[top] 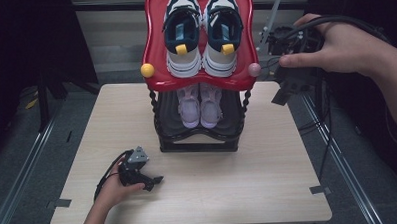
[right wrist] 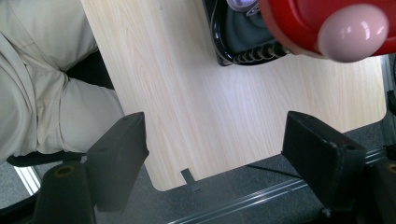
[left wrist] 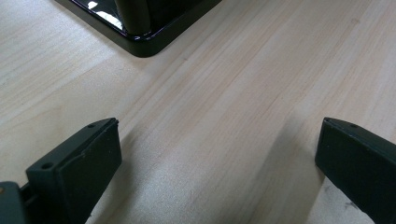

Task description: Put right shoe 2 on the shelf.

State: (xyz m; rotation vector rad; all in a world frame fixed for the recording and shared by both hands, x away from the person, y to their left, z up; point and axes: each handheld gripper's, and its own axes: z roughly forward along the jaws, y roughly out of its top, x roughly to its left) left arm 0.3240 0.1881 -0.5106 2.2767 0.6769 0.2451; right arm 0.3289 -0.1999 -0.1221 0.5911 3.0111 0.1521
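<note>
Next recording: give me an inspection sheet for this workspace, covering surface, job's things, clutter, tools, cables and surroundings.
Surface: light wood table, bare apart from the rack; tape tabs at its front corners.
Job's things: two-tier shoe rack; navy-and-white sneakers on the red top shelf, pale pink pair on the black lower shelf.
Clutter: nothing seen.
Tools: left tool low over the table in front of the rack, jaws open, empty; right tool held up beside the top shelf's pink knob, jaws open, empty.
Cables: black cable loops from each tool; more hang off the table's right edge.
Surroundings: grey floor, metal rails both sides, dark backdrop.
</note>
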